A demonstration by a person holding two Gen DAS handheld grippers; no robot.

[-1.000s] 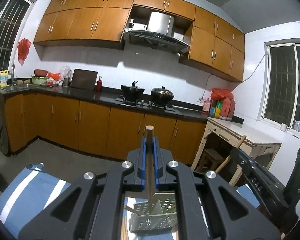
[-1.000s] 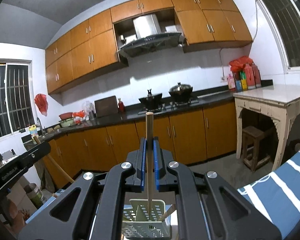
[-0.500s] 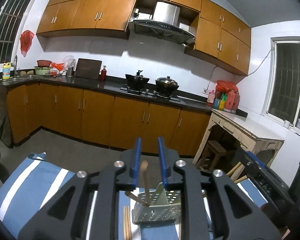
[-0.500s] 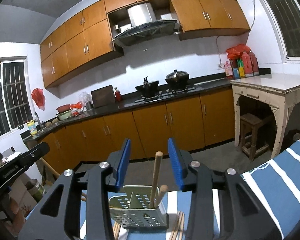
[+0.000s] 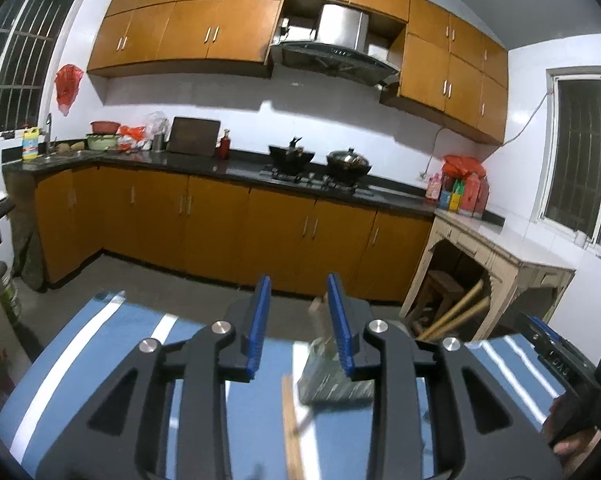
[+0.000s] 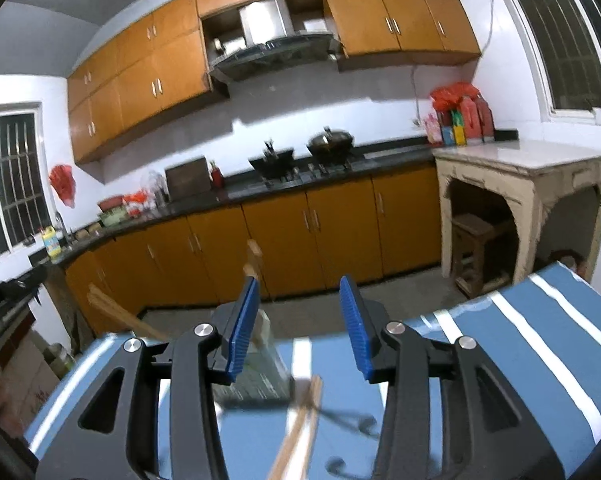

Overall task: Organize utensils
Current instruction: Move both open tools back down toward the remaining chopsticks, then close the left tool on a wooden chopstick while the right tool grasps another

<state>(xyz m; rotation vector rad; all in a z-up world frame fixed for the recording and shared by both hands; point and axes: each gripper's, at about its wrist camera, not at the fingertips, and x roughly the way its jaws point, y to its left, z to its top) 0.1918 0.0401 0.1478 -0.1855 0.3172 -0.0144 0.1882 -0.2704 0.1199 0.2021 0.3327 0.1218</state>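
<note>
A pale green perforated utensil holder (image 5: 332,380) stands on the blue striped cloth (image 5: 100,340). A wooden stick (image 5: 318,312) stands upright in it. My left gripper (image 5: 300,328) is opening. The stick shows between the blue pads, close to the right one, untouched. In the right wrist view the holder (image 6: 256,376) sits behind the left finger, and its stick (image 6: 254,260) rises above that pad. My right gripper (image 6: 300,320) is opening too, with nothing between its pads. Loose chopsticks (image 5: 292,432) (image 6: 300,420) lie on the cloth in front of the holder.
My right gripper's black body (image 5: 556,360) shows at the left view's right edge, a hand below it. More wooden sticks (image 5: 456,316) (image 6: 112,312) slant out past a finger, their lower ends hidden. Kitchen cabinets (image 5: 220,220) and a pale side table (image 6: 520,172) stand beyond the floor gap.
Both grippers were shut on upright wooden sticks over the holder. They have let go, and the sticks now stand in the holder. Both grippers have sunk and shifted sideways.
</note>
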